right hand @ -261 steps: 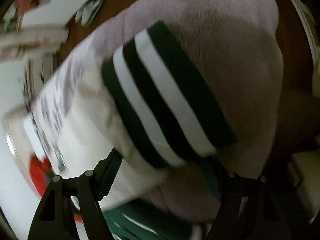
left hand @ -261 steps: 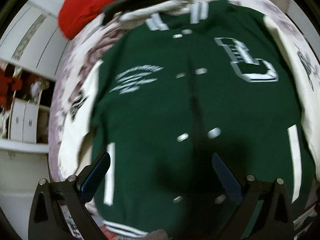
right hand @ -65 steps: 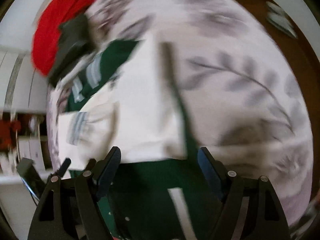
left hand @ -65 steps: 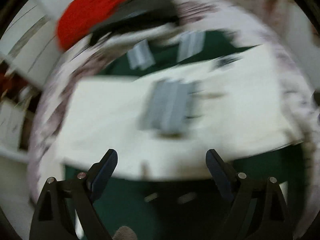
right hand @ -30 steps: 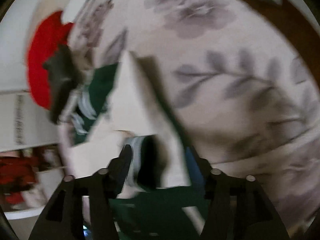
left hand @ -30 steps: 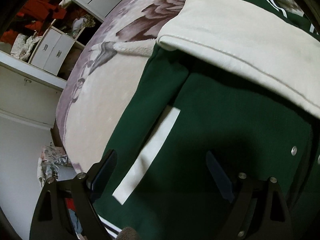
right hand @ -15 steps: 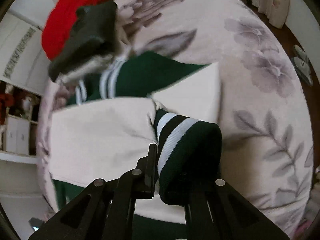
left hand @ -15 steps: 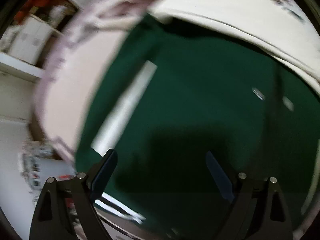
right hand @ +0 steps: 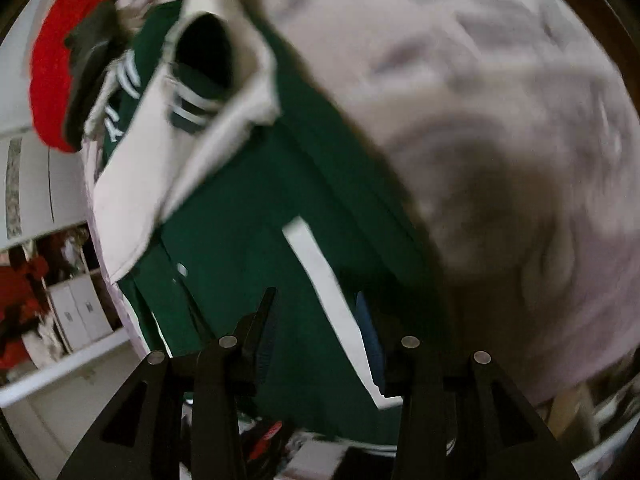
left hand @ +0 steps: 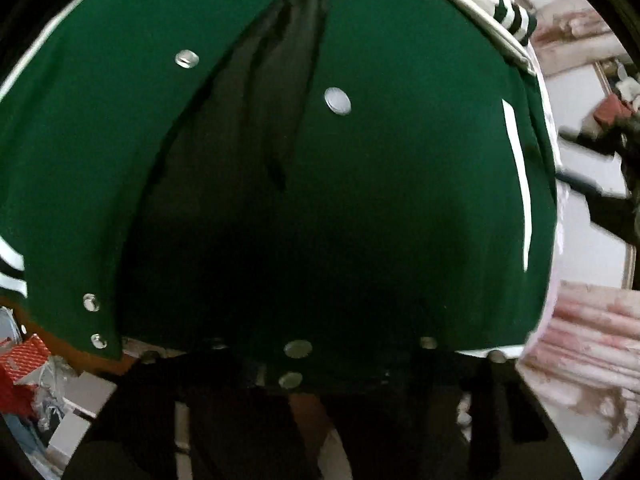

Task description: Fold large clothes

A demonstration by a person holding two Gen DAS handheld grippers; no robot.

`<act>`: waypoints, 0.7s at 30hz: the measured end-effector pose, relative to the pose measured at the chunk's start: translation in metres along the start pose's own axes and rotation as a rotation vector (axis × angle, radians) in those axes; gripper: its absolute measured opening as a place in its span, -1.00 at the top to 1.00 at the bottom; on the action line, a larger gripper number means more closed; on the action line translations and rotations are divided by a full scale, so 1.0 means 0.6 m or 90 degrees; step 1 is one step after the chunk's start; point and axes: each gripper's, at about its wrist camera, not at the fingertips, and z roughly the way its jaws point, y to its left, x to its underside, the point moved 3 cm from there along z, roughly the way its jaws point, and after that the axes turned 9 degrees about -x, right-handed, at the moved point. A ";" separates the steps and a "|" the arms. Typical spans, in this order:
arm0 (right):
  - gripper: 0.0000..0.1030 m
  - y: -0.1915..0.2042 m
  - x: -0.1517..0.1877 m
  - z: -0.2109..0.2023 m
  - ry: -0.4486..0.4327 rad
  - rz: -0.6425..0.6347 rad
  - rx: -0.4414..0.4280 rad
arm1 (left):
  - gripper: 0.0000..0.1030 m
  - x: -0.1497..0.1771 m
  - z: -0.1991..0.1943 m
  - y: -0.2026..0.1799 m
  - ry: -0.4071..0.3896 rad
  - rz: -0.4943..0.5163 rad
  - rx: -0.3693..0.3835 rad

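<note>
Right gripper [right hand: 316, 320] nearest, fingers pinched on the hem of the green jacket [right hand: 240, 240] beside its white pocket stripe [right hand: 328, 300]. Left gripper [left hand: 320, 364] buried under the jacket's front hem – whether spread or pressed together, cannot tell. Farther off, cream sleeves [right hand: 132, 184] folded across the chest – floral bedspread [right hand: 500, 120] beneath and right, red garment [right hand: 48, 60] far left.

A bed with a pale floral cover [right hand: 500, 128] carries everything. The green varsity jacket [right hand: 248, 216] lies on its left part. A red garment [right hand: 50, 72] sits at the far left.
</note>
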 end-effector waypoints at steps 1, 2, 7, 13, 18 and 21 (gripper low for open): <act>0.19 -0.011 0.007 0.004 0.005 -0.003 0.006 | 0.67 0.000 -0.013 0.008 -0.017 -0.020 0.016; 0.19 -0.016 0.014 0.012 0.011 -0.016 0.021 | 0.68 0.001 -0.030 0.015 -0.031 -0.036 0.024; 0.19 -0.006 0.027 0.051 0.044 -0.083 0.065 | 0.69 0.002 -0.137 0.040 -0.119 -0.042 0.005; 0.20 0.014 0.056 0.079 0.098 -0.118 0.034 | 0.69 -0.025 -0.113 0.094 -0.128 -0.056 -0.060; 0.18 0.040 0.059 0.051 0.104 -0.139 0.012 | 0.65 -0.034 -0.021 0.122 -0.093 -0.070 -0.065; 0.03 0.047 0.028 0.018 0.061 -0.127 0.031 | 0.65 -0.035 -0.019 0.108 -0.099 -0.057 -0.076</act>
